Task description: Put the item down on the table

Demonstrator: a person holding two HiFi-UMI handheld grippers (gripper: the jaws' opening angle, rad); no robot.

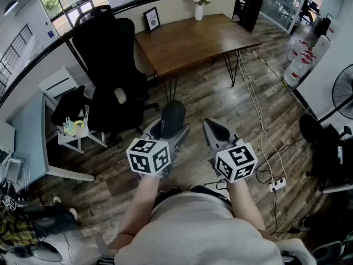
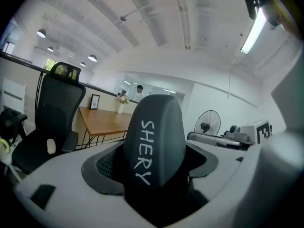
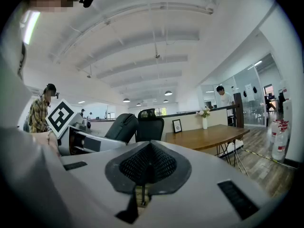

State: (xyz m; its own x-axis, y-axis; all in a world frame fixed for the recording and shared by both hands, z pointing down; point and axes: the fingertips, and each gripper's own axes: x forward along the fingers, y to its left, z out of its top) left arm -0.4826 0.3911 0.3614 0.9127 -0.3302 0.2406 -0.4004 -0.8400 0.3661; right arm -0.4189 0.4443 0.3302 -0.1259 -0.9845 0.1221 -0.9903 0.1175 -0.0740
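Case (image 2: 154,141) is pinched in our left gripper (image 1: 164,132); right gripper (image 1: 214,128) jaws are pressed together, empty. Table (image 1: 187,43) sits upper middle, well apart, so nothing's put down yet.

Daylight is being let in through the windows (image 1: 71,1) at the head view's upper left, and the floor (image 1: 220,101) and wooden table (image 1: 193,40) are being lit evenly, with only soft shadows being thrown under the office chair (image 1: 113,81). In the gripper views the white ceiling (image 3: 156,37) is being brightened by a tube light (image 2: 254,30), blown out to glare, and by round lamps (image 2: 92,58), while the dark case (image 2: 154,146) is being left in shadow at its foot. Straight lines are being bent hard by the wide lenses, and the gripper views' corners are being darkened to black.
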